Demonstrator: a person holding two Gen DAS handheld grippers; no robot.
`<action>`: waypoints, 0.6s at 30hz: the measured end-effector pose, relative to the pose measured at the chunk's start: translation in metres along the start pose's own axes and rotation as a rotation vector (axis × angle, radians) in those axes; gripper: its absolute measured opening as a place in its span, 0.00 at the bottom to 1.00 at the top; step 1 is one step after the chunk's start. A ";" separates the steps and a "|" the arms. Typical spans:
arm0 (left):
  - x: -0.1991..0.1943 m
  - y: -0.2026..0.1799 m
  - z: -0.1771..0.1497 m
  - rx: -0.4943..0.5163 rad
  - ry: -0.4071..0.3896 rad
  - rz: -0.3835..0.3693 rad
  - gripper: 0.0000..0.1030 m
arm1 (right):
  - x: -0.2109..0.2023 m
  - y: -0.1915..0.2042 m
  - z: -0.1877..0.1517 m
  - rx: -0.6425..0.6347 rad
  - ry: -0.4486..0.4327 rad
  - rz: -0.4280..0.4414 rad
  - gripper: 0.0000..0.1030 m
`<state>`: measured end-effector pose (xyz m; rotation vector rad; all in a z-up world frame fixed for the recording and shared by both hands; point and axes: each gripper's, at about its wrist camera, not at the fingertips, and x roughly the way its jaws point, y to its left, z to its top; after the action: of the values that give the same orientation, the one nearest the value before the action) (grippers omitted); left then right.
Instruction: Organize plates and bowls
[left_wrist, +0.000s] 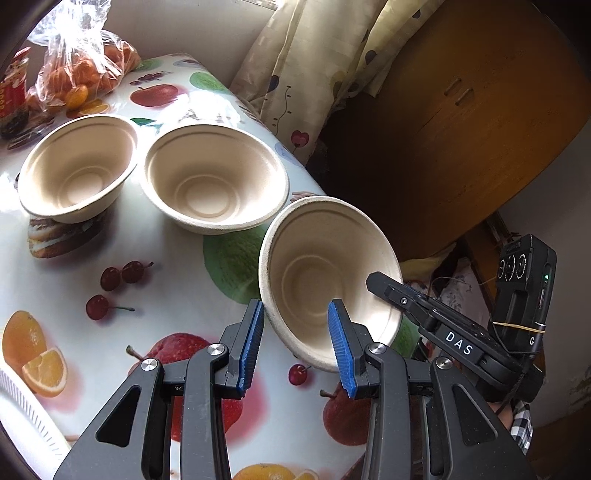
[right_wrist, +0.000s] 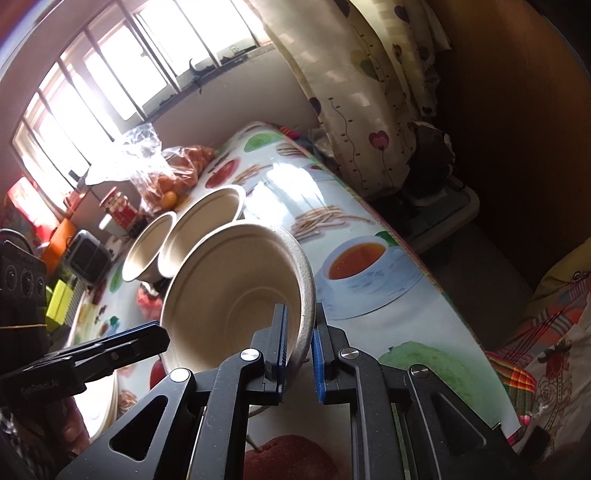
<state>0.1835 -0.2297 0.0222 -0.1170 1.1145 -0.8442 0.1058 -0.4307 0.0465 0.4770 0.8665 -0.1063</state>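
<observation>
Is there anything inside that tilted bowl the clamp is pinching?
Nothing shows inside the tilted bowl: only bare moulded rings. The right gripper pinches its rim, hiding a small strip of wall. What lies beneath the bowl stays hidden.

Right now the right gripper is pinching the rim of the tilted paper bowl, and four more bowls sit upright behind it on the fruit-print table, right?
Not quite: two bowls sit upright behind, as the left wrist view shows. The right gripper does pinch the tilted bowl by its rim.
</observation>
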 end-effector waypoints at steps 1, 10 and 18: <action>-0.003 0.002 -0.003 -0.003 -0.002 0.005 0.36 | 0.001 0.003 -0.002 -0.002 0.005 0.008 0.12; -0.028 0.023 -0.025 -0.042 -0.019 0.053 0.36 | 0.012 0.031 -0.020 -0.029 0.055 0.065 0.12; -0.041 0.039 -0.038 -0.079 -0.023 0.073 0.36 | 0.019 0.050 -0.033 -0.056 0.094 0.089 0.13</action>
<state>0.1665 -0.1642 0.0161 -0.1503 1.1238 -0.7324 0.1090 -0.3696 0.0326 0.4705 0.9366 0.0218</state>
